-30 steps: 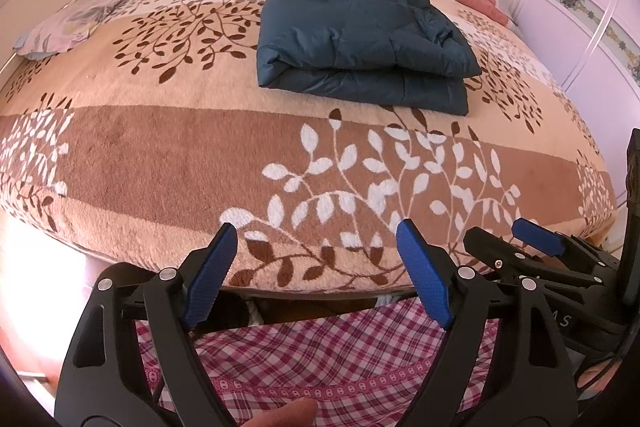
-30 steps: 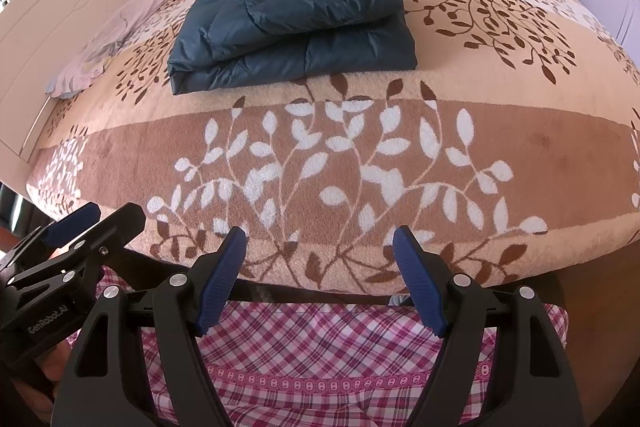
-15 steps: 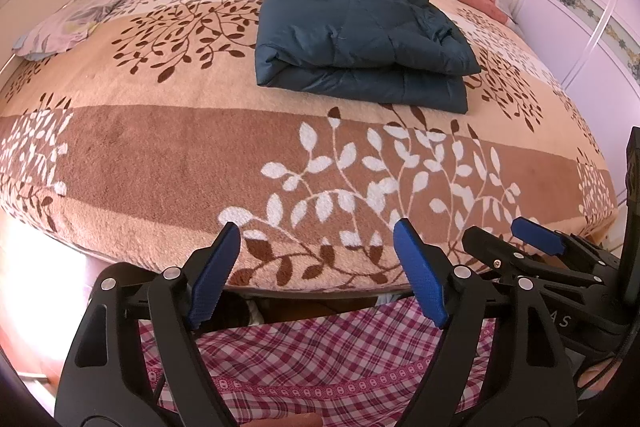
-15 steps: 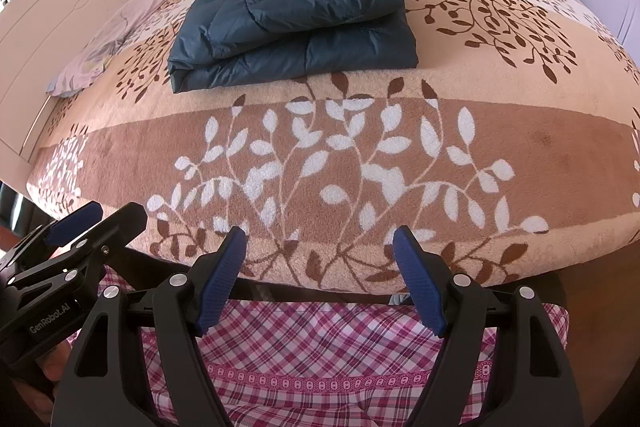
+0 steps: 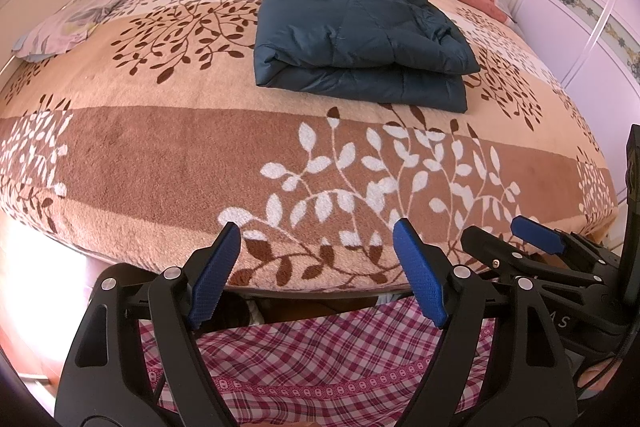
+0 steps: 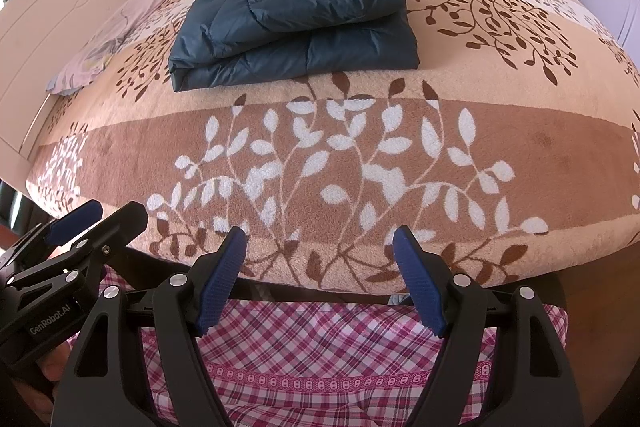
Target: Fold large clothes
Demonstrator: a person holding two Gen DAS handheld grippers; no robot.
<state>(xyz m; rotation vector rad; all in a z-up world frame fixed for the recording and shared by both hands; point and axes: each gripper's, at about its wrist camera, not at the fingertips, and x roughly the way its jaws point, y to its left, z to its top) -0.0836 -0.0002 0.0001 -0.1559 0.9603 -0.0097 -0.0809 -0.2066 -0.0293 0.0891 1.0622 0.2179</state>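
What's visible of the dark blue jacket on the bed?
The dark blue jacket is a quilted, puffy garment with a slightly shiny shell, already folded into a thick rectangular bundle of stacked layers, its top layer rumpled toward the right. It lies flat on the leaf-patterned blanket, mid-bed, below the pillows. Only the blanket touches it; neither gripper is near it.

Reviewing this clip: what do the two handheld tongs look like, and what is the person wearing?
Both the left tongs and the right tongs are black plastic clamp-style frames with silver rivets and two blue textured pads. The left unit's body, seen from the right camera, carries white "GenRobot.AI" lettering. A thin black cable runs by the right unit. The person wears a pink-and-white checked garment with a patterned band.
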